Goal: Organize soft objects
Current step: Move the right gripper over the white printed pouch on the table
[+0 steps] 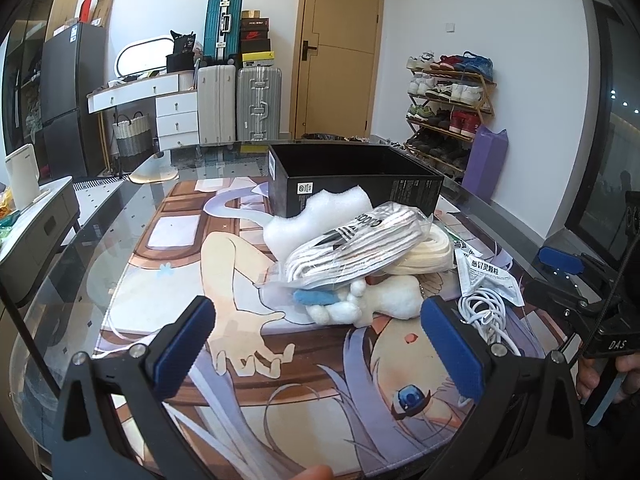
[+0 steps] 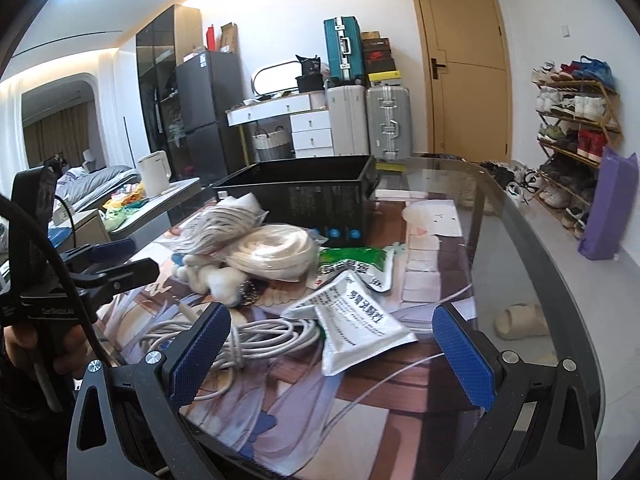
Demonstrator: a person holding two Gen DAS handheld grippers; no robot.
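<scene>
- Black box (image 1: 356,178): open-topped, behind the pile, likely the bin for soft things.
- Bagged laces (image 1: 352,246) lie in front of the box, atop the plush toy (image 1: 376,304).
- Left gripper (image 1: 316,344) and right gripper (image 2: 332,344): both spread, empty, short of the box, poised to pick.

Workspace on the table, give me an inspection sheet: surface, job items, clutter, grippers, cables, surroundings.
Surface: glass table under a printed mat.
Job's things: bagged striped cloth, cream rope coil, white plush toy and white foam piled before an open black box.
Clutter: silver sachet, green packet.
Grippers: left gripper and right gripper open, holding nothing.
Cables: white cable tangled beside the sachet.
Surroundings: suitcases, shoe rack, door.
</scene>
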